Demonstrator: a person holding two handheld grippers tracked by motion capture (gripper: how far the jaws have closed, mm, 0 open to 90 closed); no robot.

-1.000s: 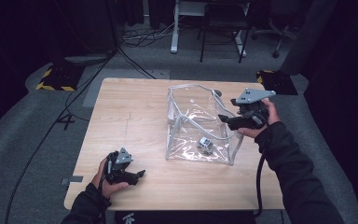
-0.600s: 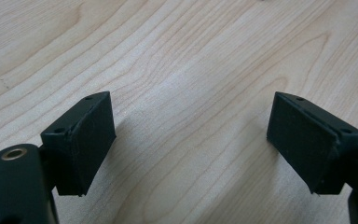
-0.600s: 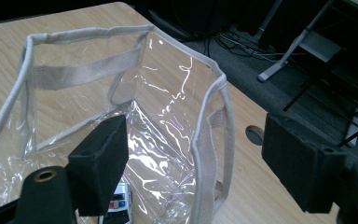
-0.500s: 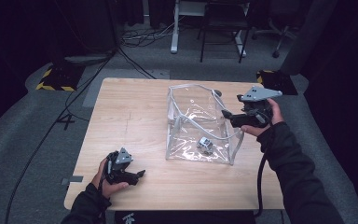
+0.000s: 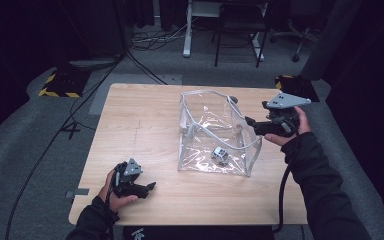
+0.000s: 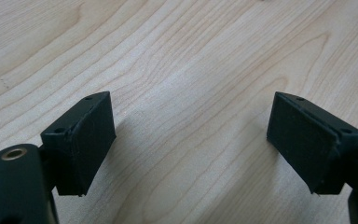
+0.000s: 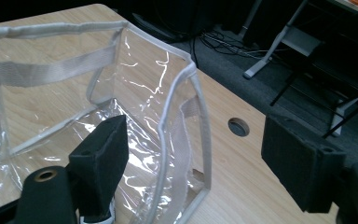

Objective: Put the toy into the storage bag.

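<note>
A clear plastic bag [image 5: 212, 131] with grey trim and straps stands open on the middle of the wooden table [image 5: 140, 125]. A small white and grey object [image 5: 220, 155] lies on its bottom. My right gripper [image 5: 252, 123] hovers at the bag's right rim, level and pointing left. Its jaws have just been opening. In the right gripper view the right gripper [image 7: 198, 140] is open, and the bag's trimmed rim [image 7: 175, 105] stands between the pads without touching them. My left gripper [image 5: 148, 188] rests near the front left edge. The left gripper [image 6: 191, 140] is open over bare wood.
A round cable hole [image 7: 238, 126] sits in the tabletop behind the bag. Desk legs [image 5: 187, 30] and a chair [image 5: 240, 25] stand on the grey floor beyond the table, with cables [image 5: 145, 42] trailing there. A yellow-black striped plate [image 5: 60, 85] lies at the back left.
The right gripper's jaws have spread wider at the bag's right rim, and that hand shifted slightly. The left hand and the bag have stayed put.
</note>
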